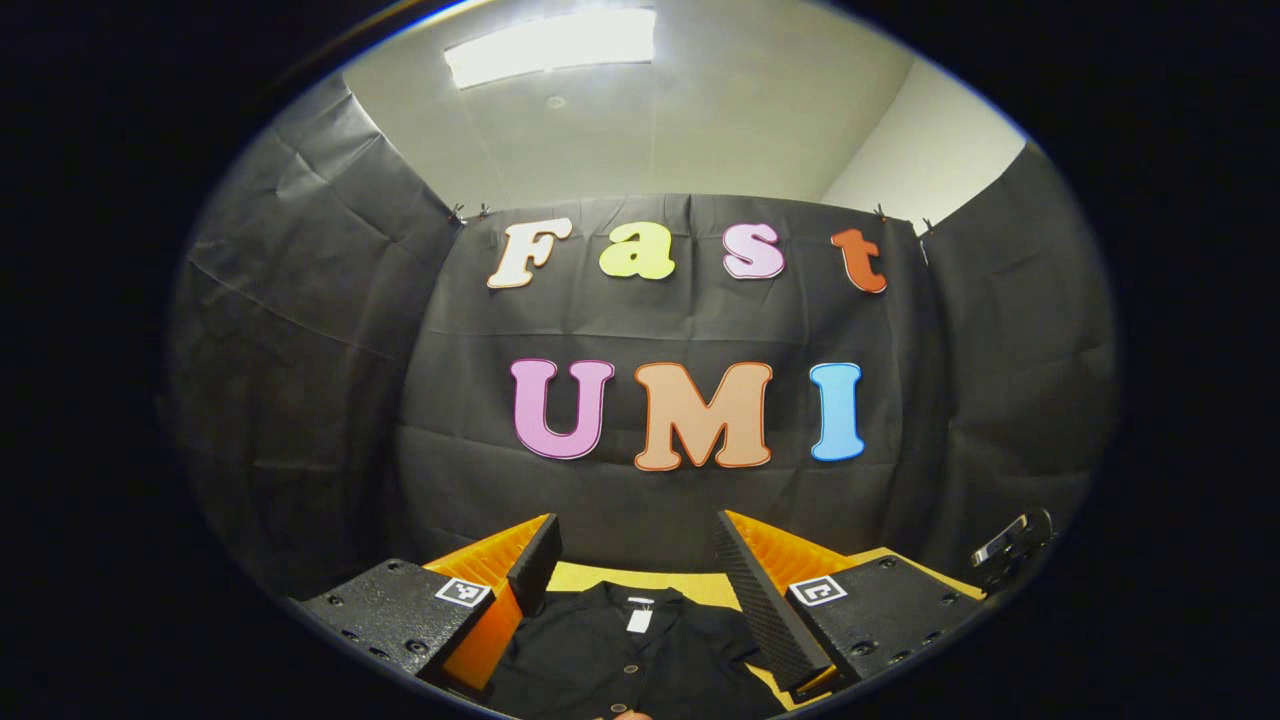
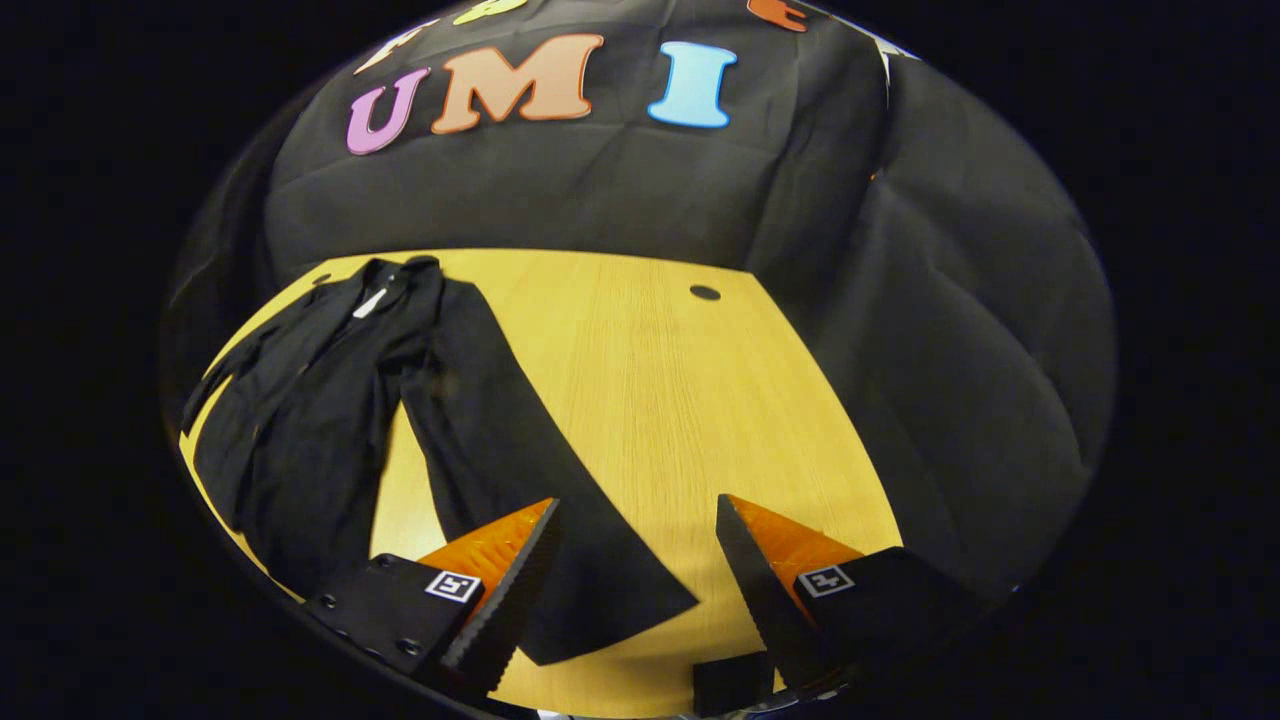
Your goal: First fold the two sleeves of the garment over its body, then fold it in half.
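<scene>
While the black garment (image 2: pixel 300 420) lies flat on the desk (image 2: pixel 660 400), both sleeves unfolded, left tongs (image 1: pixel 637 570) hang open above its collar; right tongs (image 2: pixel 633 560), open over the near sleeve (image 2: pixel 540 480), should pinch its cuff cleanly.

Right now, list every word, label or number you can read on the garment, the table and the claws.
White neck tag on the black garment: too small to read.
Square markers on the left claw and right claw: coded patterns, no words.
Table: no text.
</scene>
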`<state>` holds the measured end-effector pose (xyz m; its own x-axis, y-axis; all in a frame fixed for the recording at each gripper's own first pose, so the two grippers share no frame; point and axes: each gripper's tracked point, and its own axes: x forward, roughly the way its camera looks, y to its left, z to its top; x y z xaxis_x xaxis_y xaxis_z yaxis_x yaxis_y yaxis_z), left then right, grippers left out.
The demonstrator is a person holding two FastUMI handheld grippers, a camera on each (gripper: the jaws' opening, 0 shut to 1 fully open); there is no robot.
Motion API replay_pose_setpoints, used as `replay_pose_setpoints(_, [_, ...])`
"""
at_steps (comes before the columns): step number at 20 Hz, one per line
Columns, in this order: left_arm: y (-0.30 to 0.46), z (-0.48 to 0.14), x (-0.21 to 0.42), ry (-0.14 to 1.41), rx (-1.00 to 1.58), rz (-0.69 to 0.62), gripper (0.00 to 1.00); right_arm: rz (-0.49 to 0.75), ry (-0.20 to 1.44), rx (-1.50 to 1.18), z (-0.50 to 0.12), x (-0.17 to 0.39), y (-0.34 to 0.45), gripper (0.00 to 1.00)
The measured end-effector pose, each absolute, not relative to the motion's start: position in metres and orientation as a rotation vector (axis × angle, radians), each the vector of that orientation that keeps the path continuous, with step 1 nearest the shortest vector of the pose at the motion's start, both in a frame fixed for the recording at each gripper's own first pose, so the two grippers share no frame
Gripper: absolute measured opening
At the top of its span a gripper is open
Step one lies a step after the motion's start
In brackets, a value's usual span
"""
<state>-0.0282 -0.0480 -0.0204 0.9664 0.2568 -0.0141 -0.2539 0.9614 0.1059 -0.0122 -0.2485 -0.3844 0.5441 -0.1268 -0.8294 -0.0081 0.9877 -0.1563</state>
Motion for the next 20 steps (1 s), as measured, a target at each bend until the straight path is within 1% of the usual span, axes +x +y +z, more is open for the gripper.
replay_pose_setpoints(6, [-0.062,-0.025,-0.028,0.038,0.119,0.262,0.92,-0.035,1.171,-0.152,-0.43,-0.038,-0.26,1.0])
replay_pose_setpoints(9, [-0.064,-0.026,-0.03,0.043,0.126,0.268,0.92,-0.017,1.192,-0.13,-0.434,-0.039,-0.258,1.0])
replay_pose_setpoints(13, [-0.064,-0.032,-0.031,0.062,0.125,0.272,0.92,-0.017,1.224,0.003,-0.44,-0.046,-0.254,0.97])
replay_pose_setpoints(14, [-0.064,-0.034,-0.03,0.067,0.123,0.27,0.92,-0.022,1.202,0.01,-0.442,-0.044,-0.253,0.94])
replay_pose_setpoints(16, [-0.063,-0.037,-0.028,0.075,0.117,0.265,0.92,0.005,1.191,0.004,-0.442,-0.047,-0.24,0.78])
replay_pose_setpoints(18, [-0.061,-0.042,-0.026,0.083,0.096,0.258,0.92,0.017,1.171,-0.005,-0.446,-0.045,-0.228,0.41])
replay_pose_setpoints(19, [-0.059,-0.044,-0.025,0.087,0.085,0.253,0.92,0.002,1.164,-0.02,-0.447,-0.044,-0.225,0.22])
replay_pose_setpoints(20, [-0.057,-0.046,-0.024,0.092,0.076,0.249,0.92,-0.004,1.155,-0.041,-0.447,-0.045,-0.224,0.13])
